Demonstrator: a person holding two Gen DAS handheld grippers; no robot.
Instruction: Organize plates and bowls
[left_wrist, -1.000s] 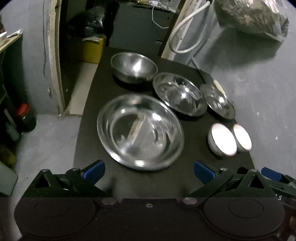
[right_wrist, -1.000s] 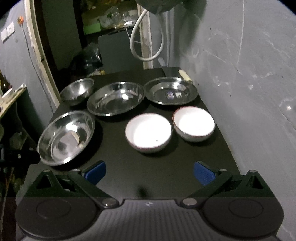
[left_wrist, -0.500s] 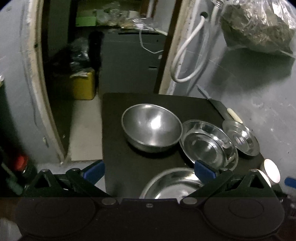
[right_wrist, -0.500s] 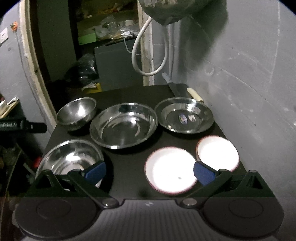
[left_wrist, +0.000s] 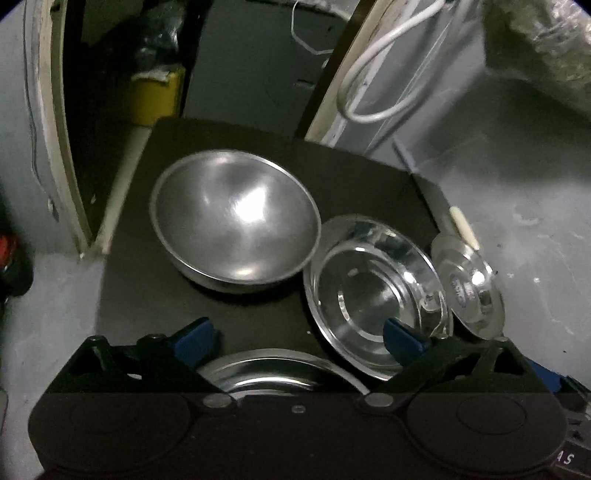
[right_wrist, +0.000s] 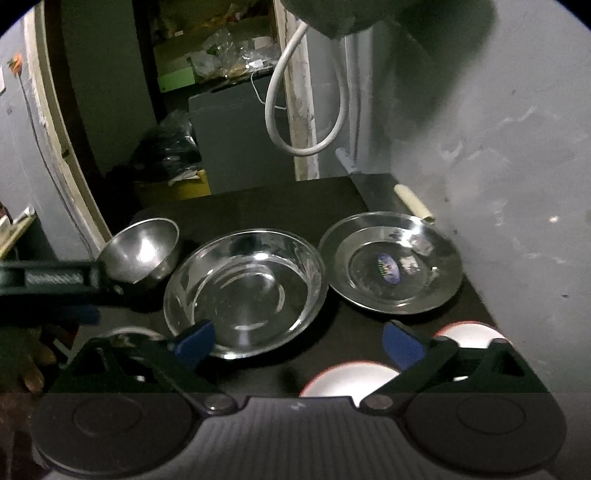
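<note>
Steel deep round bowl (left_wrist: 236, 225), frame centre on black bench (left_wrist: 147, 280), approached by wide-open empty left gripper (left_wrist: 297, 338); next: straddle rim, close.

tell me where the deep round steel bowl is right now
The deep steel bowl sits at the table's far left corner near the doorway, just left of the wide shallow steel bowl.

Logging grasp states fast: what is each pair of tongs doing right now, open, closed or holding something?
Left tongs: open, holding nothing, above the black table.
Right tongs: open, holding nothing.
</note>
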